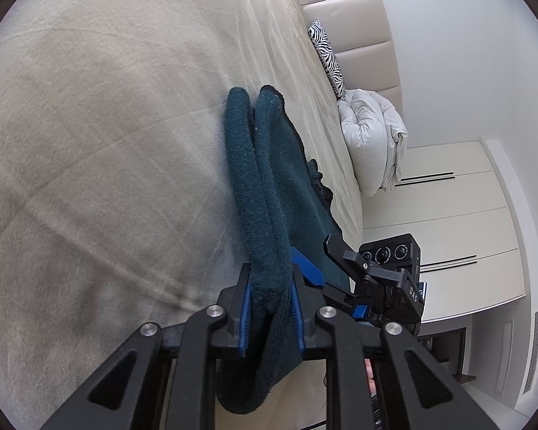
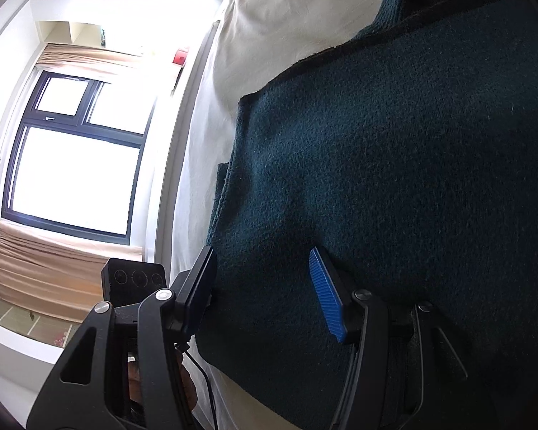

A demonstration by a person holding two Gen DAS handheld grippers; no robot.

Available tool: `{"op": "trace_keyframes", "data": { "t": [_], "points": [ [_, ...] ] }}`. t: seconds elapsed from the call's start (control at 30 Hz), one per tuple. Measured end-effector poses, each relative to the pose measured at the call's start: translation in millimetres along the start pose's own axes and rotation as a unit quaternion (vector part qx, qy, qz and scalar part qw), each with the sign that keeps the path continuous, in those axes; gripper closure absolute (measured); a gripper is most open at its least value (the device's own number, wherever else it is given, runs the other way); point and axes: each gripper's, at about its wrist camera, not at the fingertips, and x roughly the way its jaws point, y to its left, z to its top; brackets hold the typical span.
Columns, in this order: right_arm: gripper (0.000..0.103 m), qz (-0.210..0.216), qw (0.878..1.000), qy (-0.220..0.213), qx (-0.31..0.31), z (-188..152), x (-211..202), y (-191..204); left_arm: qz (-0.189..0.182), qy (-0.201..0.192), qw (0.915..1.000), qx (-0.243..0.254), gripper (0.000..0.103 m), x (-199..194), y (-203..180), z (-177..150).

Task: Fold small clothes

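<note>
A dark teal knitted garment [image 1: 269,179] lies on the beige bed sheet [image 1: 89,143], one edge lifted into a doubled fold. My left gripper [image 1: 270,286] is shut on that fold, its blue pads pressed on both sides. In the right wrist view the garment [image 2: 394,179] fills most of the frame, lying flat on the sheet [image 2: 287,18]. My right gripper [image 2: 262,261] stands open over its near edge, with cloth between the fingers but the pads not pressing. The right gripper [image 1: 317,254] also shows just right of the left one.
A zebra-print pillow [image 1: 326,57] and a bunched white duvet [image 1: 373,136] sit by the padded headboard [image 1: 351,18]. White wardrobe doors [image 1: 466,215] stand beyond the bed. A bright window [image 2: 75,165] with beige curtains is on the other side.
</note>
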Motion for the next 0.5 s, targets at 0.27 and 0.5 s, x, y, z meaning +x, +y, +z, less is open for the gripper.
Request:
{"op": "trace_keyframes", "data": {
  "t": [0.27, 0.5],
  "points": [
    [0.05, 0.049, 0.998, -0.022, 0.045, 11.3, -45.9, -20.1, 0.01, 0.002, 0.9986, 0.051, 0.084, 7.9, -57.6, 4.9],
    [0.048, 0.104, 0.989, -0.037, 0.102, 17.6, -103.0, -71.8, 0.029, 0.038, 0.9908, 0.126, 0.084, 71.8, -139.8, -5.6]
  ]
}}
